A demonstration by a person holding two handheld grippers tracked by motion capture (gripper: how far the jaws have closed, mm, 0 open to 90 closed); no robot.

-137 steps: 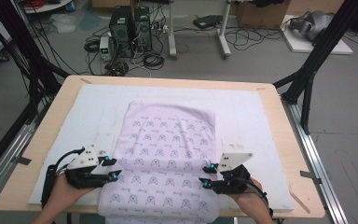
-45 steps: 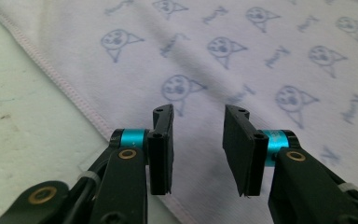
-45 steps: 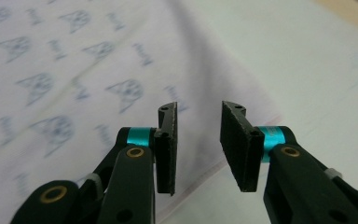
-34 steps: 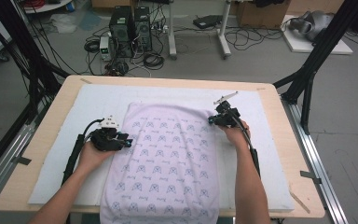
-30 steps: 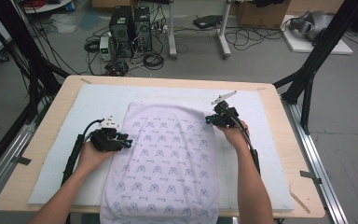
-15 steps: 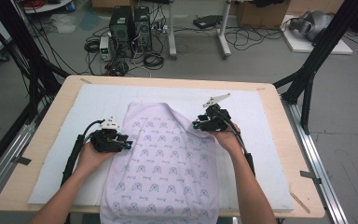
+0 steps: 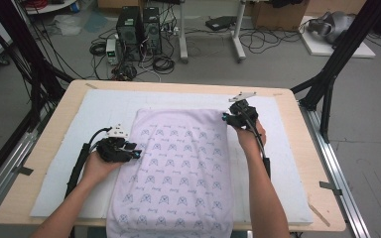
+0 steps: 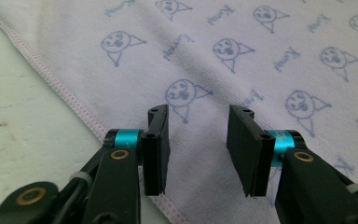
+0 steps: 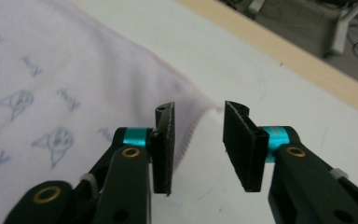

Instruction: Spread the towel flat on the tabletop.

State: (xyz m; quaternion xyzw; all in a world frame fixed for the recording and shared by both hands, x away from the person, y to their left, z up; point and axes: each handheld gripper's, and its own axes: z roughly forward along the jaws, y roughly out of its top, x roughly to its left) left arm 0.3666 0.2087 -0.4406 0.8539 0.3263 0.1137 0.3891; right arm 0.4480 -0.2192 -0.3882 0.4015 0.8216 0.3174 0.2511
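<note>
Both tools part-open, holding nothing: your left tool [image 7: 135,153] over the towel [image 7: 178,168], right tool [image 7: 226,117] straddling its far corner; pinch past the hem.

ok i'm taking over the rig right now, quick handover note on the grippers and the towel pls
Left gripper: jaws apart, hanging over the towel just inside its left hem, nothing gripped.
Right gripper: jaws have just been closing a little, but the pads stand apart and nothing is pinched; it sits at the towel's far right corner, hem edge in the gap.
Towel: spread flat on the white mat, its near end hanging over the table edge.
Done: far end looks laid out smooth.
Left: probably folding it or pulling it fully onto the mat.
</note>
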